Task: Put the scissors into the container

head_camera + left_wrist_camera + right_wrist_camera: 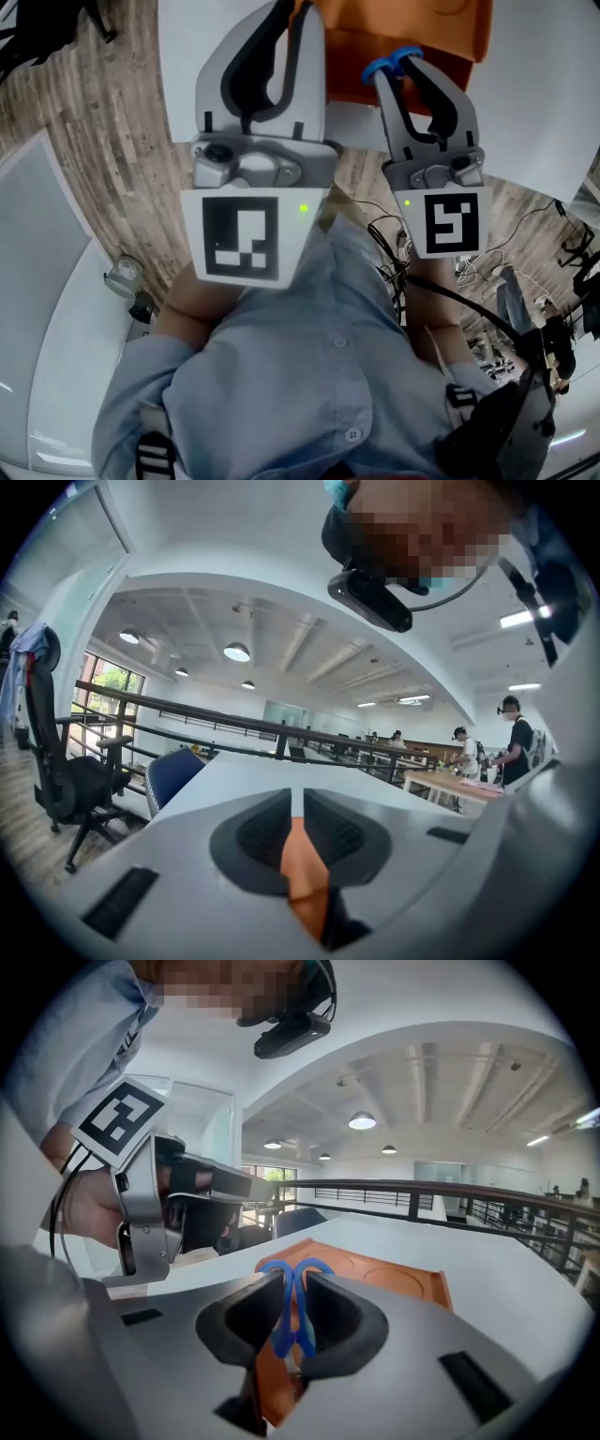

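Observation:
My right gripper [401, 69] is shut on blue-handled scissors [390, 63], whose handle loops stick out past the fingertips. In the right gripper view the scissors [281, 1327] are pinched between the dark pads of the right gripper [294, 1290], just above the near edge of the orange container [398, 1281]. That container [412, 33] lies on the white table [544, 94], straight ahead of both grippers. My left gripper [292, 13] is shut with nothing in it, its tips over the container's left part. In its own view the left gripper [292, 803] shows only an orange sliver through the slit.
The table's near edge runs just ahead of the grippers, with wood floor [112, 159] below and to the left. Cables [389, 239] lie on the floor by my right side. A black office chair [66, 771] and a blue chair [173, 771] stand beyond the table.

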`<state>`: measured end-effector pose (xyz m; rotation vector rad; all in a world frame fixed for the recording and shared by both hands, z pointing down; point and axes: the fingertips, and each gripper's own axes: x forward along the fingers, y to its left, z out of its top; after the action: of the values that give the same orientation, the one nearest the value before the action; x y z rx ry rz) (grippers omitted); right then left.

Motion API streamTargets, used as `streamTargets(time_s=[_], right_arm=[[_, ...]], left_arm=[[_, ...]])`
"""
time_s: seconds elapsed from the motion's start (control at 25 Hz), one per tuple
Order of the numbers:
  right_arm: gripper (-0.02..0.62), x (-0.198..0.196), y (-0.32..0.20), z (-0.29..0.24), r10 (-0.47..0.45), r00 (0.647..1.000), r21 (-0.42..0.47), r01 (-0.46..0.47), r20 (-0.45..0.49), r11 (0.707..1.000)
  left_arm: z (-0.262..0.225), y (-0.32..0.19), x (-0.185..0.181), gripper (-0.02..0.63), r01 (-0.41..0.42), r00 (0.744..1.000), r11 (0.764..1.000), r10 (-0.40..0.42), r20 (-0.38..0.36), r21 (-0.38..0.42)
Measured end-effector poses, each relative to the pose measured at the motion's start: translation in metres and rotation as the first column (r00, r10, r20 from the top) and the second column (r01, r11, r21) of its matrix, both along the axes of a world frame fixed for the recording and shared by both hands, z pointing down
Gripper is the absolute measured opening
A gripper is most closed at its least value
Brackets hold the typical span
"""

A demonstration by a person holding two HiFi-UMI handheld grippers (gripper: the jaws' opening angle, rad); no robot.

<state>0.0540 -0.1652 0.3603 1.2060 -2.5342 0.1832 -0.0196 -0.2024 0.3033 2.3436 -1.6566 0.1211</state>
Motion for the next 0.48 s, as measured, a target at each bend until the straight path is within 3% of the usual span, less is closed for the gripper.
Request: streamTargets(time_s=[0.24, 0.48], right_arm=[[0.086, -0.027, 0.007, 0.022, -0.165, 0.982, -0.096, 0.157, -0.089, 0.983], [0.098, -0.037, 0.013, 0.040, -0.236, 0.966, -0.209, 0.211, -0.102, 0.955]], left_arm=[[0.007, -0.005, -0.007, 0.044, 0.025, 1.000, 1.000, -0.025, -0.002, -0.018], [0.008, -0.007, -0.019, 0.044, 0.051, 0.999, 0.998, -0.051, -0.005, -0.026]])
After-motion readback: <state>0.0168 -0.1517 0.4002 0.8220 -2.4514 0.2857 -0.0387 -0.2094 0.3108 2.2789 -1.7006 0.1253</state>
